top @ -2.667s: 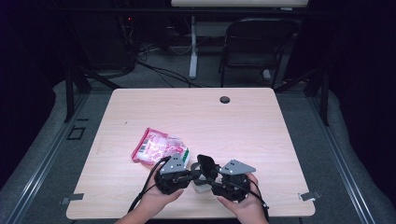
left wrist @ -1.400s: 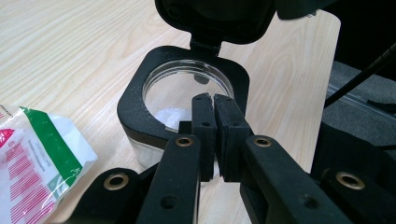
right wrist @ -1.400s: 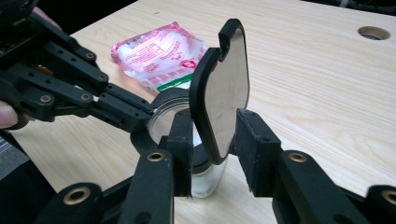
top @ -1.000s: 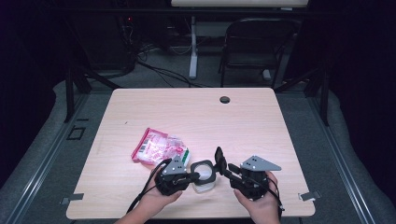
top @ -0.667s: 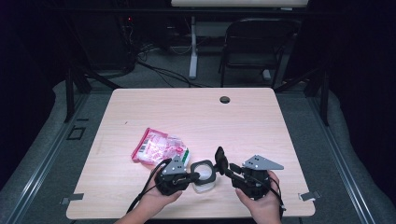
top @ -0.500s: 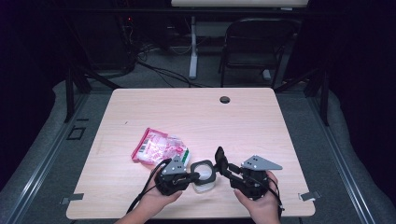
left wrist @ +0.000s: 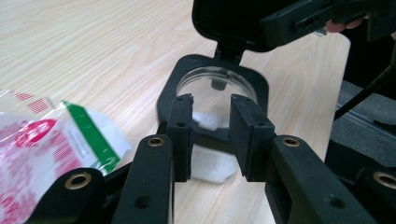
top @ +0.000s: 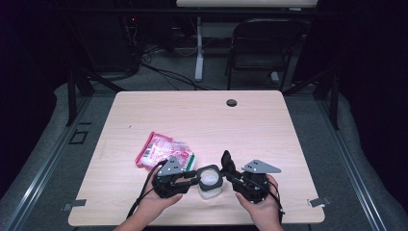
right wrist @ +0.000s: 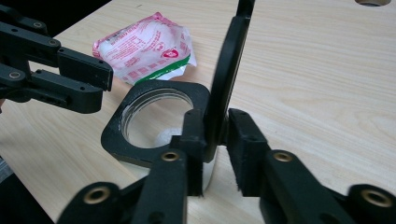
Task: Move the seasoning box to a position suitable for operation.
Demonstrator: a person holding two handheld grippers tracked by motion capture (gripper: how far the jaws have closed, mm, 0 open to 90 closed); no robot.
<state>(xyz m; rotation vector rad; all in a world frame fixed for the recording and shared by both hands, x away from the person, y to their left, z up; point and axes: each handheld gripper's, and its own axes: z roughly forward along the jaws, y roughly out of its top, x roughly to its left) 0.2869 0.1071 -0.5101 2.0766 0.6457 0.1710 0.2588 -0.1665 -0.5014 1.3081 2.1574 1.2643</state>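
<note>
left tongs (left wrist: 211, 135) – just opened off jar (top: 210, 180) | right tongs (right wrist: 215, 140) – closing on lid (right wrist: 224, 74)

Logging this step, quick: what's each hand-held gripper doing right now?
Left hand-held gripper: open, jaws just opened, either side of the container rim, not pressing.
Right hand-held gripper: shut on the container's raised lid.

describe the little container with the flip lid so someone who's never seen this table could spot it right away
On the pale wooden table, look at the near edge, where two hands hold black grippers facing each other. Between them stands the container: a small clear tub with a black square rim and round opening, its black lid hinged upright. The pink and white packet beside it lies flat.
</note>
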